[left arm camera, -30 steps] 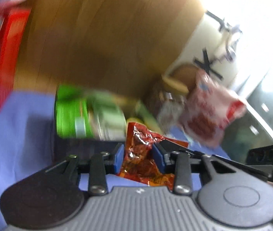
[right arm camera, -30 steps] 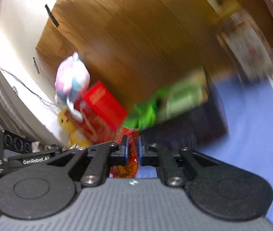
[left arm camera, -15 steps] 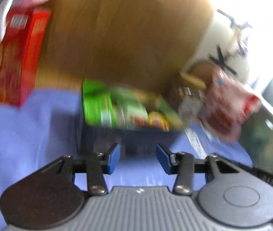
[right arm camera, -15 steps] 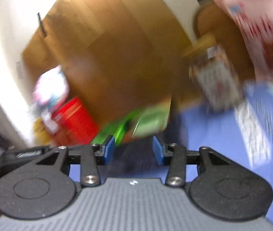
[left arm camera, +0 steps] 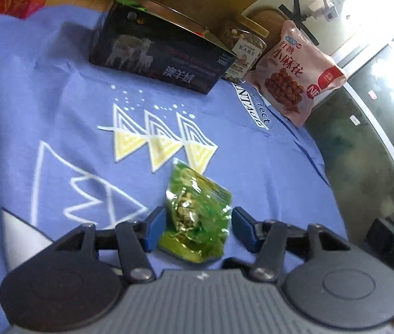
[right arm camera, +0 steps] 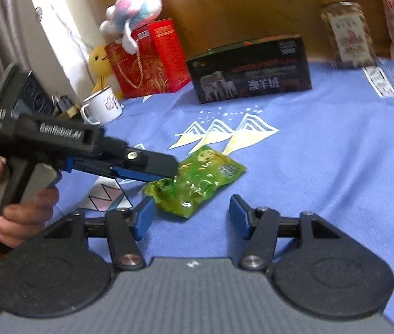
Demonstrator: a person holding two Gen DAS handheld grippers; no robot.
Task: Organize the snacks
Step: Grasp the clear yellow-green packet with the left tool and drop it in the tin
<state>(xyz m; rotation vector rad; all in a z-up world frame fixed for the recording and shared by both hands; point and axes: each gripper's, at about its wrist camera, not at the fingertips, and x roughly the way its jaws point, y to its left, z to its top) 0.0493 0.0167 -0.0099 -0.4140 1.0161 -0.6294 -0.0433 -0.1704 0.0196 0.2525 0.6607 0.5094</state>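
A green snack packet (left arm camera: pixel 197 214) lies flat on the blue cloth (left arm camera: pixel 58 89). My left gripper (left arm camera: pixel 198 229) is open, its jaws standing on either side of the packet's near end without closing on it. In the right wrist view the same packet (right arm camera: pixel 197 179) lies just ahead of my open, empty right gripper (right arm camera: pixel 191 217), and the left gripper (right arm camera: pixel 152 169) reaches in from the left over the packet's left end. A black open-topped box (left arm camera: pixel 158 53) stands at the back of the cloth; it also shows in the right wrist view (right arm camera: pixel 252 78).
A nut jar (left arm camera: pixel 245 47) and a pink snack bag (left arm camera: pixel 294 72) stand right of the box. A red gift bag (right arm camera: pixel 147 61), plush toys (right arm camera: pixel 133 11) and a white mug (right arm camera: pixel 102 108) stand at the back left. The cloth ends at a dark table rim (left arm camera: pixel 378 144) on the right.
Both grippers held a red snack packet near the box a second ago, then let it go and opened. Both have pulled back and down to the green packet on the cloth.
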